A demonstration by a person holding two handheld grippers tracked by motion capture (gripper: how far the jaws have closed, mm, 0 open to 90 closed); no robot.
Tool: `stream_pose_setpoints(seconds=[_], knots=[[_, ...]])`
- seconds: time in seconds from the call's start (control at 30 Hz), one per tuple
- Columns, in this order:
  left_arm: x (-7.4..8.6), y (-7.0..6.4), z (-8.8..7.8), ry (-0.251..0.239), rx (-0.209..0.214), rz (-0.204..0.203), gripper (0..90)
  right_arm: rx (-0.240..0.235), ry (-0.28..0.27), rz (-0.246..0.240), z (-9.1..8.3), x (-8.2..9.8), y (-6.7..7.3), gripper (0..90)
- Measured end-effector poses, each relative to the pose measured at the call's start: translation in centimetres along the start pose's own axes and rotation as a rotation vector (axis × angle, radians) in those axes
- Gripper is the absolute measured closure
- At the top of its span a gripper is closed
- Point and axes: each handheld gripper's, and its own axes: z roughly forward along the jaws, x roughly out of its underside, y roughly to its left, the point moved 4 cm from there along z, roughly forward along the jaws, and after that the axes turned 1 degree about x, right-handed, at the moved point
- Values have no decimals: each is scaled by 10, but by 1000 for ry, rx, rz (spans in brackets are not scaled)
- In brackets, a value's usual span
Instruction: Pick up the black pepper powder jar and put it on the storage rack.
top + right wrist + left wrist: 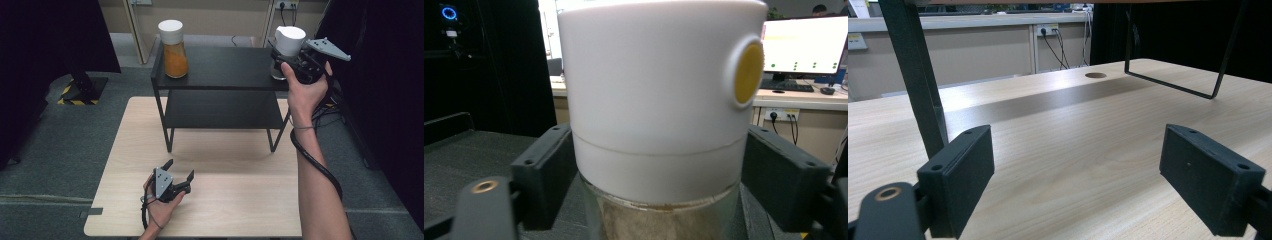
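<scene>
Right gripper (292,64) at the top shelf of a black rack (220,70), jaws spread either side of a white-capped jar (654,100), pads level with the cap's lower edge, apparently just clear of it, as if releasing. Jar standing upright at the shelf's right end, an orange-filled jar (174,49) well apart at the left. Left gripper (179,172) idle above the table (240,200), jaws wide and empty.

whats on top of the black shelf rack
Two white-capped jars stand on the black shelf rack: an orange-filled jar at its left end and a jar at the right gripper, between its jaws. That jar's base is hidden by the hand.
</scene>
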Motion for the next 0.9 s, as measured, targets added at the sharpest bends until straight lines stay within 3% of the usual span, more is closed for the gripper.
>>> stream_pose_setpoints(seconds=[0.43,0.9], knots=[[0,0,0,0,0,3,135,-6,-47,29,-23,11,4,71],[0,-1,0,2,-2,7,135,-37,-63,2,-56,29,12,57]])
